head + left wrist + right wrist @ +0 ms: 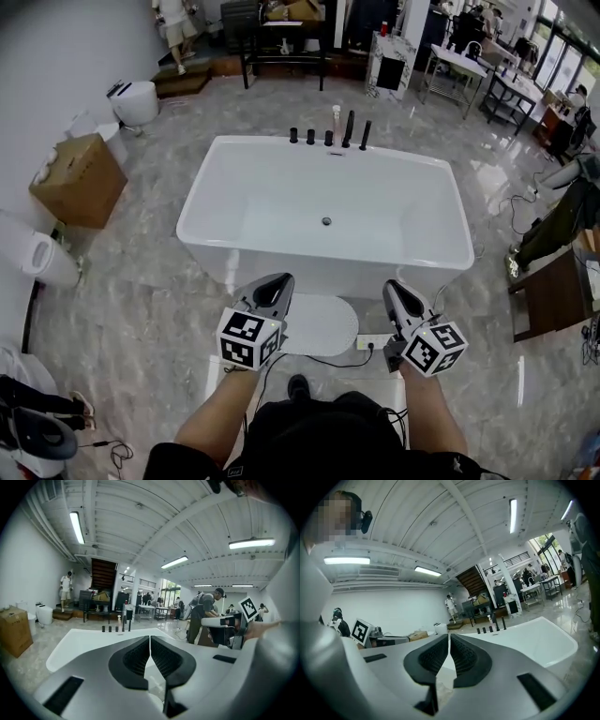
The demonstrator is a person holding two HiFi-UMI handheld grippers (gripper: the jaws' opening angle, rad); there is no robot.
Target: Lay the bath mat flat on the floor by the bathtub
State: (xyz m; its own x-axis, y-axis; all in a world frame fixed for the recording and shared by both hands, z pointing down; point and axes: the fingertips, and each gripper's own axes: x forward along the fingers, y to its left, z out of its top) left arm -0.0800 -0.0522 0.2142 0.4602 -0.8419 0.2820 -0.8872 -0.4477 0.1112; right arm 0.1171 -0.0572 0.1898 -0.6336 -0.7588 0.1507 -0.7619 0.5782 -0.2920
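The white bathtub (422,246) stands in the middle of the marble floor. A white bath mat (323,326) lies on the floor against the tub's near side, between my two grippers. My left gripper (281,282) hovers over the mat's left edge. Its jaws are shut with nothing between them, tips together (150,637), pointing over the tub rim (79,639). My right gripper (394,290) hangs just right of the mat, also shut and empty (449,635). The person's body hides the mat's near edge.
Black tap fittings (328,137) line the tub's far rim. A white power strip (375,343) with a black cable lies right of the mat. A cardboard box (80,178) and toilets (137,101) stand at left, a wooden cabinet (553,292) at right. A person (174,28) stands far back.
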